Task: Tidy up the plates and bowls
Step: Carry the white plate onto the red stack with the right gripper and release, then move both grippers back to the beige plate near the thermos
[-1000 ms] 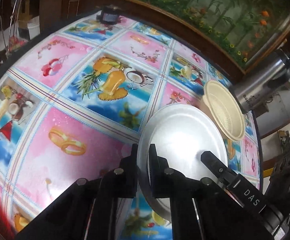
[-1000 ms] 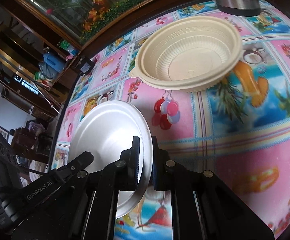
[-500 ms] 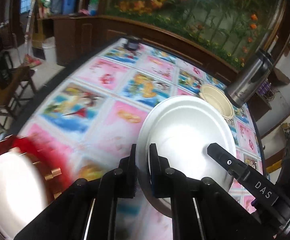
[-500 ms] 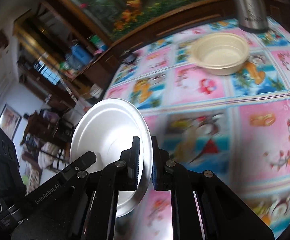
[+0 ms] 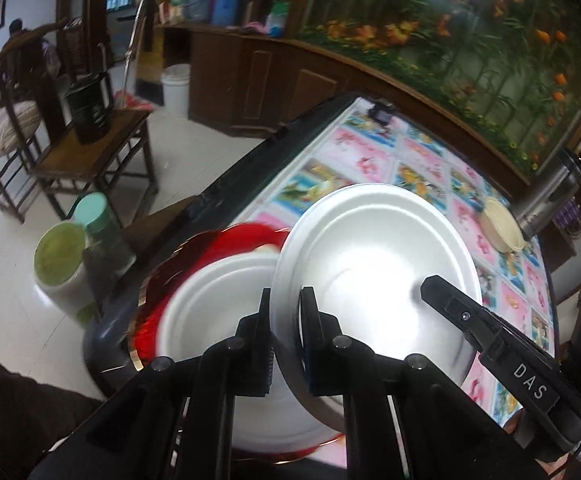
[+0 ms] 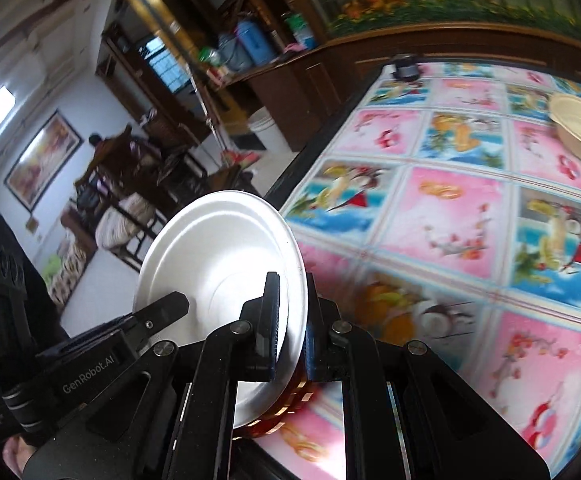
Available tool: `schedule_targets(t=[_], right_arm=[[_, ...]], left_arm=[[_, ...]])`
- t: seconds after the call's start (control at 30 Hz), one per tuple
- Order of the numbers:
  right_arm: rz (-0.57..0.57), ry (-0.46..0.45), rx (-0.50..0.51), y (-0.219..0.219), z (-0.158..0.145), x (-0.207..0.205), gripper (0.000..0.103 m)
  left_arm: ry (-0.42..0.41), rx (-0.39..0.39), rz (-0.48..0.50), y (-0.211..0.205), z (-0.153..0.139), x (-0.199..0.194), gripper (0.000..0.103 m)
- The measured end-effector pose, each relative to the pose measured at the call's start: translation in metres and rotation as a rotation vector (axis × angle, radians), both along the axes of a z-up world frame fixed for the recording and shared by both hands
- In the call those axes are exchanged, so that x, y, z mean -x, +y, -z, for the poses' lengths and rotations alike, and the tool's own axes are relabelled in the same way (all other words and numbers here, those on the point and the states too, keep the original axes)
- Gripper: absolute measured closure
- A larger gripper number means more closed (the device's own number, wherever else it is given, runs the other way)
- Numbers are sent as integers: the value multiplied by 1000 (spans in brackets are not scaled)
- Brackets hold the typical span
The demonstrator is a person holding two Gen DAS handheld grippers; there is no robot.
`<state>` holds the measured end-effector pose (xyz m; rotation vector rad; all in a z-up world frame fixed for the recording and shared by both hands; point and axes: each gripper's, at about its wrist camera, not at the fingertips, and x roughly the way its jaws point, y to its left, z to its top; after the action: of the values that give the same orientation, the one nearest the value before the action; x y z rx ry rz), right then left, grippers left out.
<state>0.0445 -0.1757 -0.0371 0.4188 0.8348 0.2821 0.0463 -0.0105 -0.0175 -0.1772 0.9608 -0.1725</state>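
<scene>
The near rim of the white plate (image 5: 374, 264) was buried between the black fingers, so the exact bite was hard to make out, but both tongs were plainly clamped on it: the left tongs (image 5: 285, 320) pinched its left edge, the right tongs (image 6: 292, 312) its right edge. The plate hung tilted in the air over the near corner of the bench (image 6: 450, 216), its hollow face catching glare. Below it, motion-blurred and half covered, lay a second white plate (image 5: 214, 304) on a red tray (image 5: 226, 236) with a gold rim; in the right wrist view only a sliver of that tray showed under the held plate. Far across the patterned cloth sat a cream bowl (image 6: 580, 128), cut by the frame edge, just beside a steel flask (image 5: 546, 196). Off the bench stood a wooden chair (image 5: 90, 160), lidded jars (image 5: 62, 260) on the floor, and a person (image 6: 102, 160) in the blurred background.
</scene>
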Motion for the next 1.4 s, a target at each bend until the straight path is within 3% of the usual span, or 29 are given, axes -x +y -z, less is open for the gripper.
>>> schedule_targets(t=[0.43,0.77,1.03,1.1,1.17,1.3,1.4], right_arm=[[-47,57,174,62,41,-13,93],[-121,25,307,77,33,-8,90],[-93,5,304,65,24,-4,89],[-69,-8,266,55,19,-3,89],[-59,-7,220,46,17,-4,85],[-49,5,192,38,21,-5,83],[-20,27,131,15,25,-7,83]], left_arm=[[106,-32,-35,37,42,-8,89],[116,-22,-25,46,40,-7,90],[75,-89,-44,46,31,-4,89],[48,-126,-66,47,25,-2,80],[19,-176,-87,46,20,-1,61],[-41,-184,-144,54,5,4,59],[-117,-129,-163,51,-17,12,57]])
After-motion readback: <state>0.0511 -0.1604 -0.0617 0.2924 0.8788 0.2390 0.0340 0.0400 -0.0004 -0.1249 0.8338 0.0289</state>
